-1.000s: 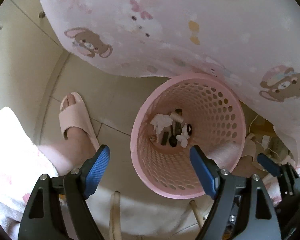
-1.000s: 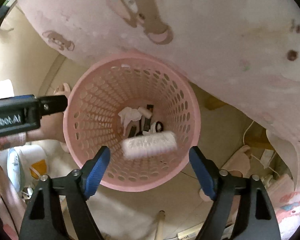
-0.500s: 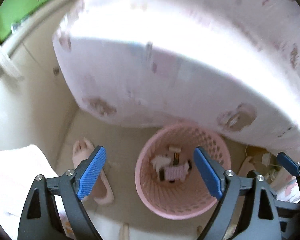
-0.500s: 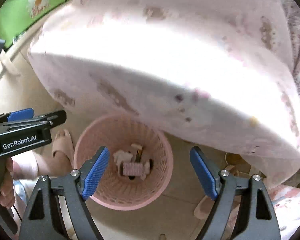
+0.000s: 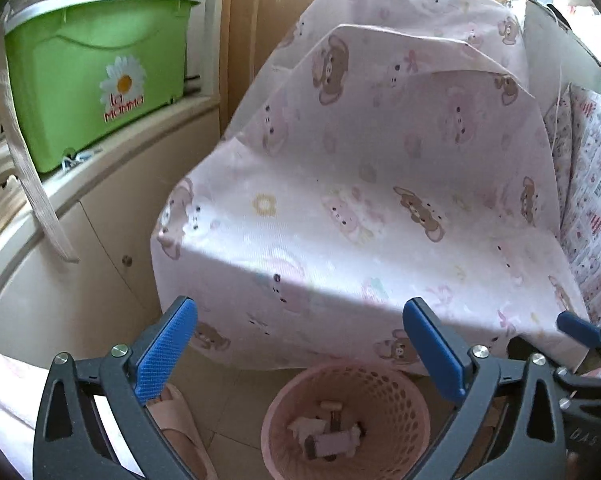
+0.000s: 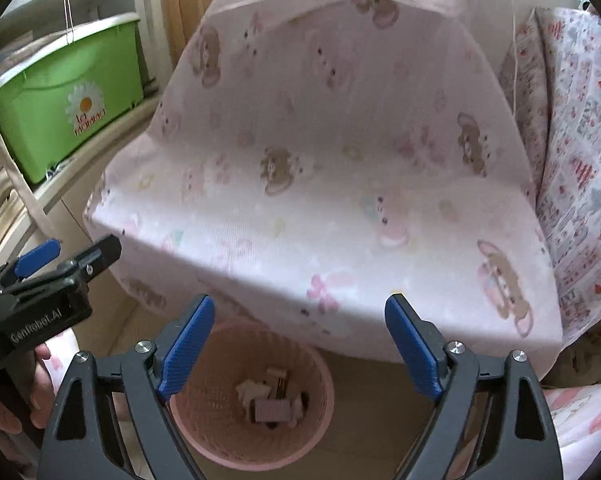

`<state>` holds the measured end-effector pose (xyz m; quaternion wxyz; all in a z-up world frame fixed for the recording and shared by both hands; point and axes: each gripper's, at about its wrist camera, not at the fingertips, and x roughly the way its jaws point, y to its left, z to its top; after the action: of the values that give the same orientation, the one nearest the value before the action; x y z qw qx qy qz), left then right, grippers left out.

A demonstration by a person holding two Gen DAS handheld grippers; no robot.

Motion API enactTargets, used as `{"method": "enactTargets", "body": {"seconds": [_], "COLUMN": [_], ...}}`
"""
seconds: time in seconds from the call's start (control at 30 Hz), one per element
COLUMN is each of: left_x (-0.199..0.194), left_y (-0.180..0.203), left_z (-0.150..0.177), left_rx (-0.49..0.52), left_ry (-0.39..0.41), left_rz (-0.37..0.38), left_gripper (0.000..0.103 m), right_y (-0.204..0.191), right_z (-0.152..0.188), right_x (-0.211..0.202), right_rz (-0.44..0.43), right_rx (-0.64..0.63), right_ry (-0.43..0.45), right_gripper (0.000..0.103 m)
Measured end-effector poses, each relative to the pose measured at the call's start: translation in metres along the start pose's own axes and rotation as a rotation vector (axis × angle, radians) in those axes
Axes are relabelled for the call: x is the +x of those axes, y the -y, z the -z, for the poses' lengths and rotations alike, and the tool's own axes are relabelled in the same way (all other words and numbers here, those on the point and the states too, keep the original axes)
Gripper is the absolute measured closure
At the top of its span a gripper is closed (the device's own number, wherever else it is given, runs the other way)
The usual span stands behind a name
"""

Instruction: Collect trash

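The trash (image 6: 270, 404) lay at the bottom of the pink basket (image 6: 320, 420) (on the floor, at the covered furniture's (image 6: 320, 184) front edge). Left gripper (image 5: 300, 354) and right gripper (image 6: 298, 350) had just been opening, jaws apart, nothing between them.

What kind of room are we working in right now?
Most likely a bedroom at home: a pink cartoon-bear print sheet drapes over furniture, a pink perforated plastic wastebasket stands on the tiled floor, and a green lidded plastic storage bin sits on a ledge.
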<state>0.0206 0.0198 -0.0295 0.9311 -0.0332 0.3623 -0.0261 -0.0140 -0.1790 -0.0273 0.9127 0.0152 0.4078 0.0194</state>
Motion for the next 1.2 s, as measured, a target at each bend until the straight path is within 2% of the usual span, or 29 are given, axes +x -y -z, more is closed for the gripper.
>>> {"method": "enactTargets", "body": {"seconds": [0.1,0.27,0.47,0.6,1.2], "left_x": [-0.006,-0.012,-0.02,-0.022,-0.019], "left_y": [0.003,0.007,0.016,0.016,0.015], "left_z": [0.0,0.003,0.007,0.007,0.007], "left_rx": [0.033,0.054,0.095,0.081,0.068], "left_ry": [0.022,0.037,0.078,0.091,0.07], "left_rz": [-0.037,0.004,-0.011,-0.002,0.011], "left_gripper": [0.001,0.001,0.001,0.001,0.001], "right_y": [0.004,0.006,0.006,0.008,0.007], "right_z": [-0.002,-0.001,0.001,0.001,0.001], "right_x": [-0.003,-0.004,-0.004,-0.004,-0.002], "right_rz": [0.003,0.023,0.029,0.039,0.029], "right_rx": [0.014,0.006,-0.001,0.0,0.002], "right_ry": [0.012,0.024,0.034,0.036,0.02], "right_gripper": [0.014,0.013,0.013,0.013,0.013]}}
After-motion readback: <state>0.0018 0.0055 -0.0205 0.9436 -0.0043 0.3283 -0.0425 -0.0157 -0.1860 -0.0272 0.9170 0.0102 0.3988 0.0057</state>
